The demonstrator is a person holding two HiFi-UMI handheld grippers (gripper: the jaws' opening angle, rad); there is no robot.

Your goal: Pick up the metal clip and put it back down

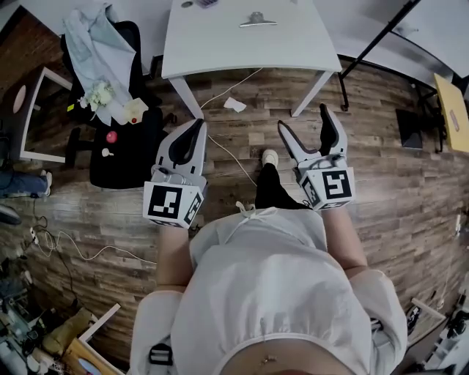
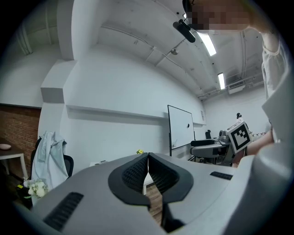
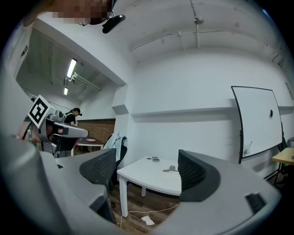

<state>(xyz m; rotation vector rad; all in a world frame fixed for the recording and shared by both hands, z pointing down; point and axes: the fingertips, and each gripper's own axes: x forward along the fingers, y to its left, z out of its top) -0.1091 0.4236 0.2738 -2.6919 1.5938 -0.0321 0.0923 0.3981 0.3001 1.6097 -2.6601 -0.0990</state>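
Note:
The metal clip (image 1: 258, 20) lies on the white table (image 1: 220, 44) at the far side of the room; in the right gripper view the clip (image 3: 171, 170) shows between the spread jaws, far beyond them. Both grippers hang over the wooden floor, well short of the table. My right gripper (image 1: 303, 121) is open and holds nothing (image 3: 146, 166). My left gripper (image 1: 196, 130) is shut, its black pads meeting with nothing between them (image 2: 148, 170).
A black office chair (image 1: 121, 139) draped with a pale garment (image 1: 94, 44) stands left of the table. A white cable (image 1: 227, 150) and a paper scrap (image 1: 234, 105) lie on the floor. A black stand's legs (image 1: 374, 47) reach in at right. A whiteboard (image 3: 257, 121) stands by the wall.

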